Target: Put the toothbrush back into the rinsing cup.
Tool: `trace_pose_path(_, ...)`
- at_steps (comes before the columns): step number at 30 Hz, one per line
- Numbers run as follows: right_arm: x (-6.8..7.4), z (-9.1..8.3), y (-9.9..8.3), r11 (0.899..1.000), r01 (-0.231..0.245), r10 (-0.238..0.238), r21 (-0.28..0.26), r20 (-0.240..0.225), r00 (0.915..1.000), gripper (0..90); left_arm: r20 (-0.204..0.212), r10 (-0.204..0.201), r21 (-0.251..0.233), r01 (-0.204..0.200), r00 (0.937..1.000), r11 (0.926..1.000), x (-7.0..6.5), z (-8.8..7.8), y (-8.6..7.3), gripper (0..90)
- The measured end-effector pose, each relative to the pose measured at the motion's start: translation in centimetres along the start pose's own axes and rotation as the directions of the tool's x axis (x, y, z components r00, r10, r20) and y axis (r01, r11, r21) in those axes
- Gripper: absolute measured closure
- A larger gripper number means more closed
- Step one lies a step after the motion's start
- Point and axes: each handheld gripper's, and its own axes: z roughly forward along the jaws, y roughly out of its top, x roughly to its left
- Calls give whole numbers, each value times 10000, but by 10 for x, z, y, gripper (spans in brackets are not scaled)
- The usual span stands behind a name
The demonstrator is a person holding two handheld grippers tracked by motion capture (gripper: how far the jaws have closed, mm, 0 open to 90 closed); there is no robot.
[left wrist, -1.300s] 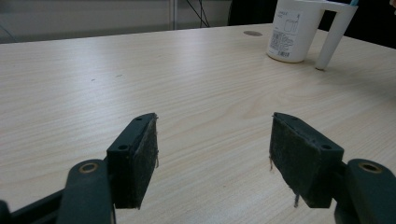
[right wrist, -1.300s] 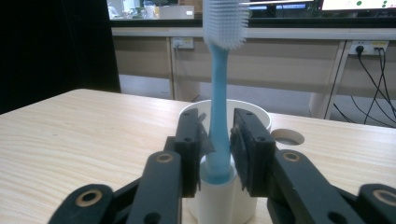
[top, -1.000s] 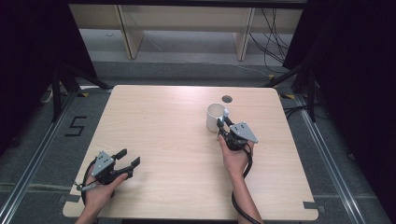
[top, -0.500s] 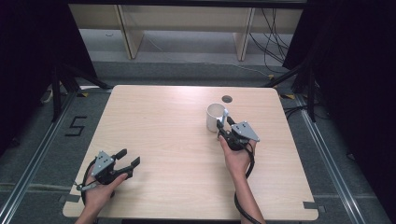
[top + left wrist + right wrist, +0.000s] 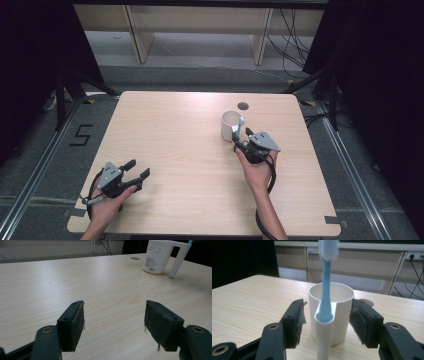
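Observation:
A white cup (image 5: 230, 126) stands upright at the table's back right, with a blue toothbrush (image 5: 242, 120) upright in the slot of its handle. My right gripper (image 5: 241, 136) is just in front of it. In the right gripper view the cup (image 5: 338, 302) and the toothbrush (image 5: 326, 287) are between the jaws. The jaws have just been opening, and the pads (image 5: 298, 322) stand clear of the cup wall. My left gripper (image 5: 138, 169) rests open near the front left corner, with bare table between its pads (image 5: 75, 325). From there the cup (image 5: 157, 256) shows far off.
The light wooden table (image 5: 175, 150) has a small round cable hole (image 5: 243, 106) behind the cup. Dark frames and cables stand around the table. Shelving lines the back wall.
The right gripper's jaws stand wider apart around the cup's handle than a second ago. The cup and the left hand have stayed where they were.

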Motion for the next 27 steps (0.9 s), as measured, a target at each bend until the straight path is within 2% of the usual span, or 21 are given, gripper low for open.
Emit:
trace_pose_path(1,0,-2,0,9999,-79,80,77,-65,9999,445,1,1,3,-1,10000,10000,0,0,0,320)
trace_pose_path(2,-2,-3,-1,9999,73,-73,70,-28,10000,444,94,71,-136,-70,9999,9999,1,1,0,320)
trace_pose_path(4,-1,-9,-2,9992,-275,276,281,-50,9996,439,99,70,-203,-68,9999,9998,1,2,0,320)
trace_pose_path(5,-5,-11,-3,9992,-16,21,397,-136,9999,436,55,42,-244,-41,10000,9997,1,2,0,320)
trace_pose_path(7,-6,-16,-5,9984,-61,68,561,-127,9999,434,140,76,-203,-73,9999,9998,1,2,0,320)
trace_pose_path(8,-9,-18,-6,9976,336,-319,600,-286,9991,432,134,76,-205,-73,9999,9998,1,2,0,320)
trace_pose_path(9,-9,-22,-7,9974,281,-274,667,-110,9996,430,134,76,-205,-73,9999,9998,1,2,0,320)
trace_pose_path(10,-10,-25,-8,9966,248,-234,783,-179,9996,427,118,85,-182,-83,9999,9998,1,2,0,320)
trace_pose_path(11,-10,-28,-9,9967,15,7,806,-274,9996,424,-24,31,22,-31,10000,10000,0,0,0,320)
trace_pose_path(12,-13,-30,-9,9950,511,-487,855,-300,9984,422,-20,28,18,-28,10000,10000,0,0,0,320)
trace_pose_path(13,-12,-32,-11,9955,250,-227,909,-260,9994,421,-24,30,22,-30,10000,10000,0,0,0,320)
trace_pose_path(14,-13,-35,-12,9938,432,-399,1029,-335,9986,421,-22,30,16,-30,10000,10000,0,0,0,320)
trace_pose_path(16,-14,-38,-13,9936,421,-386,1053,-352,9986,420,-26,27,23,-26,10000,10000,0,0,0,320)
trace_pose_path(17,-13,-44,-16,9926,183,-162,1202,-185,9997,414,-19,33,24,-33,10000,10000,0,0,0,320)
trace_pose_path(18,-16,-46,-17,9915,374,-338,1243,-315,9989,412,-24,44,28,-44,10000,10000,0,0,0,320)
trace_pose_path(21,-18,-52,-20,9922,311,-275,1210,-313,9991,412,-27,44,36,-44,10000,10000,0,0,0,320)
trace_pose_path(22,-17,-58,-24,9916,89,-58,1290,-243,9997,412,-30,51,39,-51,10000,10000,-1,0,0,320)
trace_pose_path(24,-18,-61,-26,9918,230,-214,1256,-140,9997,412,-30,51,38,-51,10000,10000,-1,0,0,320)
trace_pose_path(25,-20,-63,-28,9902,385,-349,1340,-288,9990,412,-30,51,38,-51,10000,10000,-1,0,0,320)
trace_pose_path(26,-18,-69,-33,9902,13,4,1398,-125,9999,414,-39,32,44,-32,10000,10000,0,0,0,320)
trace_pose_path(27,-22,-71,-34,9900,478,-453,1331,-214,9987,416,-41,35,41,-35,10000,10000,0,0,0,320)
